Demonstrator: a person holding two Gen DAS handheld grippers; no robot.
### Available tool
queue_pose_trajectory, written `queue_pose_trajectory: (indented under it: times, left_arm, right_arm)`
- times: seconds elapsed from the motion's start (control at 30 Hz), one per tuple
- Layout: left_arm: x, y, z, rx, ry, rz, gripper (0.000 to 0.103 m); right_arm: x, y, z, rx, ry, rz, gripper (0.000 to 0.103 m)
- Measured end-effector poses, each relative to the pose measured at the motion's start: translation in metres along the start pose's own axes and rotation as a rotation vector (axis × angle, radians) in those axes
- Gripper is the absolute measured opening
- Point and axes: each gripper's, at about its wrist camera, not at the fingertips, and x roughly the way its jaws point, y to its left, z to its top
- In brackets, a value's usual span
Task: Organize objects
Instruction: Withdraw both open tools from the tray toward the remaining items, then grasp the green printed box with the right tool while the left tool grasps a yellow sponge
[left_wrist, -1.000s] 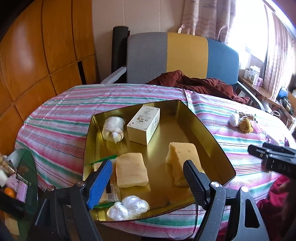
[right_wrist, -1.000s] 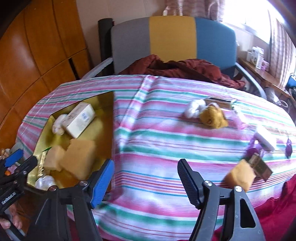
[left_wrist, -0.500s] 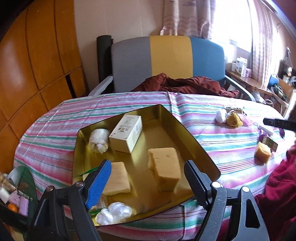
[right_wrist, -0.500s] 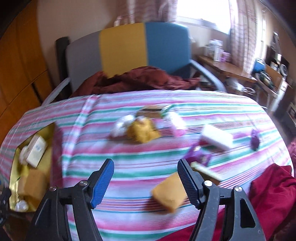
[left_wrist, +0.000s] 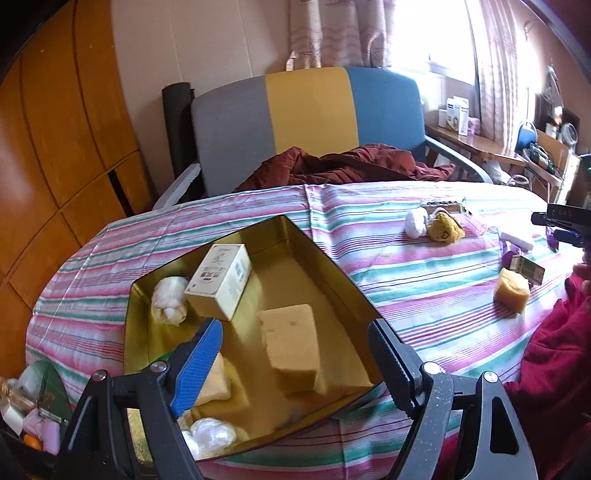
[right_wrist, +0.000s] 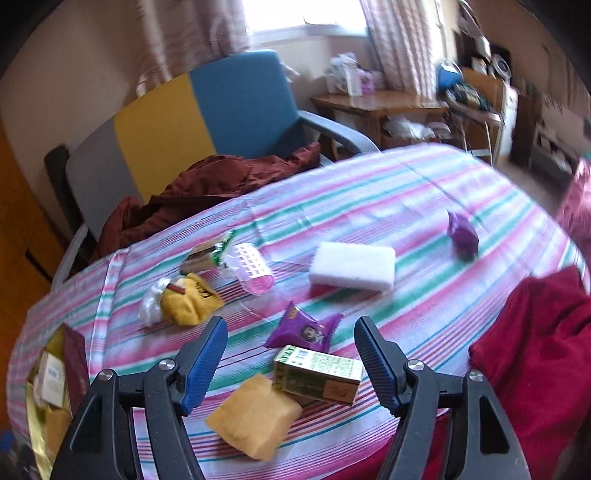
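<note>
We hold both grippers tilted down over the striped cloth table (right_wrist: 424, 206). L gripper (left_wrist: 295, 354) hangs w/ jaws apart, nothing gripped, above the shiny gold metal tray (left_wrist: 332, 266), w/ a spongy yellow block (left_wrist: 290, 343), a white card box (left_wrist: 219, 280) & a cloth roll (left_wrist: 170, 301) inside. R gripper (right_wrist: 291, 354) is also spread & empty, over a green-gold carton (right_wrist: 317, 374), which touches a yellow sponge (right_wrist: 255, 415). A crinkly purple packet (right_wrist: 304, 330) lies just beyond; a white foam slab (right_wrist: 352, 266) sits further back.
</note>
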Motion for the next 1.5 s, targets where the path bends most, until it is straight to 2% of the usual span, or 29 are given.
queue_pose_trajectory:
  times: [0.13,0.43,0.63,0.8,0.93,1.1,1.23,1.3,1.33,1.37,1.43,1.5]
  left_arm:
    - [0.006,-0.015,0.005,0.025,0.010,-0.035,0.082]
    - [0.029,-0.080,0.026,0.142,0.037,-0.215,0.082]
    - [0.051,-0.136,0.036,0.217,0.073,-0.388,0.082]
    - [0.064,-0.190,0.042,0.312,0.090,-0.487,0.082]
    - [0.073,-0.226,0.043,0.378,0.107,-0.558,0.091]
    - [0.088,-0.262,0.040,0.457,0.106,-0.558,0.091]
    - [0.110,-0.272,0.042,0.447,0.142,-0.559,0.091]
    - [0.119,-0.271,0.041,0.431,0.161,-0.576,0.085]
    - [0.123,-0.271,0.041,0.426,0.184,-0.586,0.071]
    - [0.127,-0.270,0.040,0.414,0.220,-0.627,0.062]
    - [0.125,-0.262,0.038,0.387,0.225,-0.664,0.056]
    - [0.119,-0.254,0.033,0.392,0.200,-0.640,0.056]
  right_arm:
    - [-0.001,-0.022,0.003,0.126,-0.007,0.059,0.072]
    - [0.000,-0.055,0.003,0.330,-0.013,0.167,0.072]
    - [0.004,-0.053,0.002,0.325,0.010,0.188,0.073]
    - [0.007,-0.052,0.001,0.325,0.030,0.199,0.072]
    - [0.012,-0.051,0.001,0.324,0.054,0.205,0.072]
    - [0.016,-0.049,0.001,0.312,0.077,0.188,0.072]
    - [0.021,-0.050,0.001,0.319,0.096,0.162,0.073]
    - [0.024,-0.051,0.001,0.317,0.111,0.138,0.073]
    - [0.026,-0.050,0.001,0.313,0.121,0.118,0.073]
    - [0.028,-0.049,0.001,0.308,0.130,0.101,0.073]
    - [0.034,-0.048,0.001,0.292,0.154,0.057,0.073]
    - [0.040,-0.046,0.000,0.279,0.179,0.012,0.073]
